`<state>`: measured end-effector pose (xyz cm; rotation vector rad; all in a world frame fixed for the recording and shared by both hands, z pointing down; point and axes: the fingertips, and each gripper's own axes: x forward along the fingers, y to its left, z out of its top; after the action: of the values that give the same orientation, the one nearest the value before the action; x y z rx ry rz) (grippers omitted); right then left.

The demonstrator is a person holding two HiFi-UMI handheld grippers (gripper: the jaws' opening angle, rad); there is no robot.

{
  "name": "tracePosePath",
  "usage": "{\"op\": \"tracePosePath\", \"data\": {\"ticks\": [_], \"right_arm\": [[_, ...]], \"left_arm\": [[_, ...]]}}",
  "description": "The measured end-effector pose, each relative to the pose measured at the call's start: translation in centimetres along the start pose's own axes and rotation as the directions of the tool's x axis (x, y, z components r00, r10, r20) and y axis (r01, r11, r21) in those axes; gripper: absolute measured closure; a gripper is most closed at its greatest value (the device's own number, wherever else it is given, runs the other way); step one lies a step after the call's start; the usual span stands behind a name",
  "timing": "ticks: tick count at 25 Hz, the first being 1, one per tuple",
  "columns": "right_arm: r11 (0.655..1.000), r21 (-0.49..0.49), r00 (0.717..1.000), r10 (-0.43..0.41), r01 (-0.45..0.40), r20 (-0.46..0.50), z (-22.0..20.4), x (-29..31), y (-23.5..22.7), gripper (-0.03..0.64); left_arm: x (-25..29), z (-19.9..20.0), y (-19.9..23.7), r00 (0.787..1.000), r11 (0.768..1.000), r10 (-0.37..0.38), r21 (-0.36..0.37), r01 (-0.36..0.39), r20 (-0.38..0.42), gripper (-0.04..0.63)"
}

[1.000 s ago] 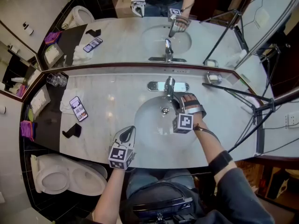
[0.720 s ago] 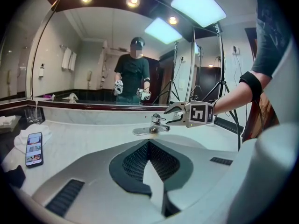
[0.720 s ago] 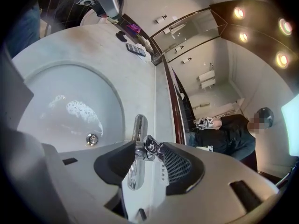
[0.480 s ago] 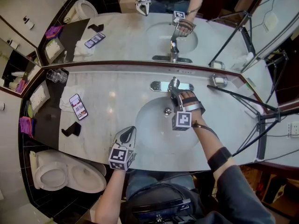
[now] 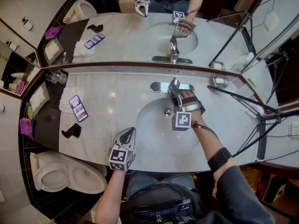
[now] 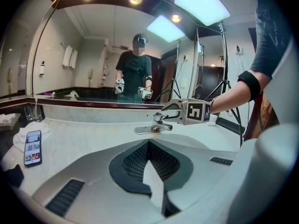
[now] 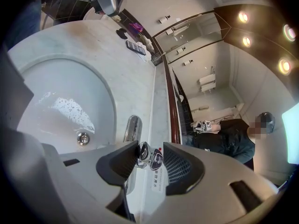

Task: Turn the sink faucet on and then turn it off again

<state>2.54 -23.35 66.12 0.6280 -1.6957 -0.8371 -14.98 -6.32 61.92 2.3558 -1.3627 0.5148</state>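
The chrome faucet (image 5: 173,85) stands behind the white sink basin (image 5: 154,134). My right gripper (image 5: 175,95) reaches over the basin to it. In the right gripper view the faucet handle (image 7: 146,155) sits between the jaws of the right gripper (image 7: 150,153). They have just been closing, and both pads look pressed on the handle. I see no stream, only drops in the basin (image 7: 56,101). My left gripper (image 5: 127,135) hovers at the counter's front edge, shut on nothing, pointing at the faucet (image 6: 158,123).
A phone (image 5: 78,107) lies on a white cloth left of the basin, with a black item (image 5: 71,130) near it and glasses (image 5: 55,77) at the back. A soap dish (image 5: 218,81) and tripod legs (image 5: 243,99) stand to the right. A toilet (image 5: 65,176) is lower left.
My right gripper has shifted a little toward the faucet, with its tips now around the handle. The left gripper has stayed where it was.
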Motion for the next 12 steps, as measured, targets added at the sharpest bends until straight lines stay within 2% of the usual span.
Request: {"op": "tracePosePath", "data": {"ticks": [3, 12], "right_arm": [[1.0, 0.007, 1.0, 0.005, -0.005, -0.001, -0.05, -0.09, -0.31, 0.4], [1.0, 0.001, 1.0, 0.011, -0.011, 0.003, 0.08, -0.04, -0.63, 0.405]], "left_arm": [[0.0, 0.07, -0.07, 1.0, 1.0, -0.003, 0.001, 0.003, 0.002, 0.6], [-0.3, 0.02, 0.23, 1.0, 1.0, 0.007, -0.001, -0.007, 0.003, 0.6]]}}
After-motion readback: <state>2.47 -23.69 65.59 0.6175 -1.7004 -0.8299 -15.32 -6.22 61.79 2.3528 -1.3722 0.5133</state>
